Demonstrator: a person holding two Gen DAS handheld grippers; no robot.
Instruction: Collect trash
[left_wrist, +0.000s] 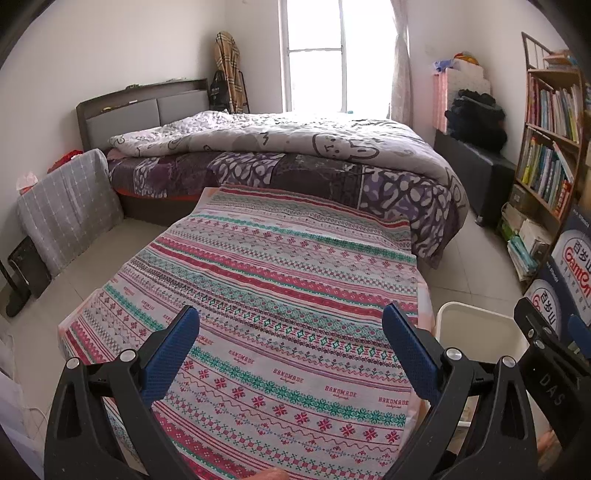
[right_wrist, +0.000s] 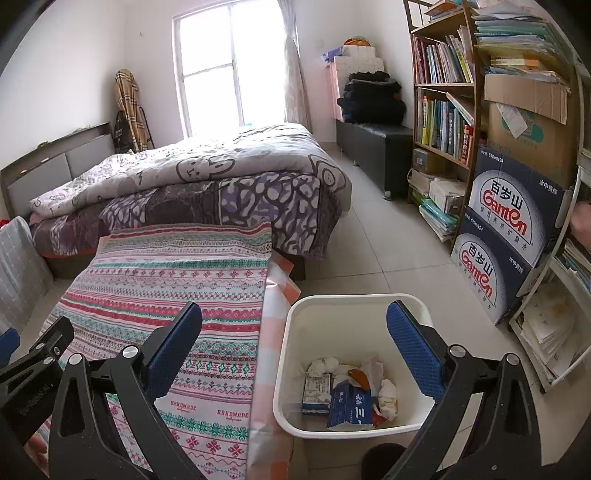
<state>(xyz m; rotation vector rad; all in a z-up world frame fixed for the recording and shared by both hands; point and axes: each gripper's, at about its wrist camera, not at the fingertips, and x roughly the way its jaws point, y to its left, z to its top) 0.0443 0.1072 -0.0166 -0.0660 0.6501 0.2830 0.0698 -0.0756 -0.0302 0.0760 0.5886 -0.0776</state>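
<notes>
My left claw (left_wrist: 290, 336) hangs wide apart and empty above the table (left_wrist: 258, 295), whose patterned cloth carries nothing within view. My right claw (right_wrist: 295, 332), equally wide and empty, hovers over the white bin (right_wrist: 291, 373), which stands on the tiled floor just beside the table's right edge. Inside the bin lie crumpled tissues (right_wrist: 325, 365), a small printed box (right_wrist: 315, 393) and a blue carton (right_wrist: 351, 406). Beyond the table, a bed (right_wrist: 207, 184) with a cartoon-print quilt touches its far end. Right of the bin, two stacked blue water cartons (right_wrist: 509, 229) and a crowded bookshelf (right_wrist: 443, 103) line the wall; a black bench (right_wrist: 373, 147) sits past them.
</notes>
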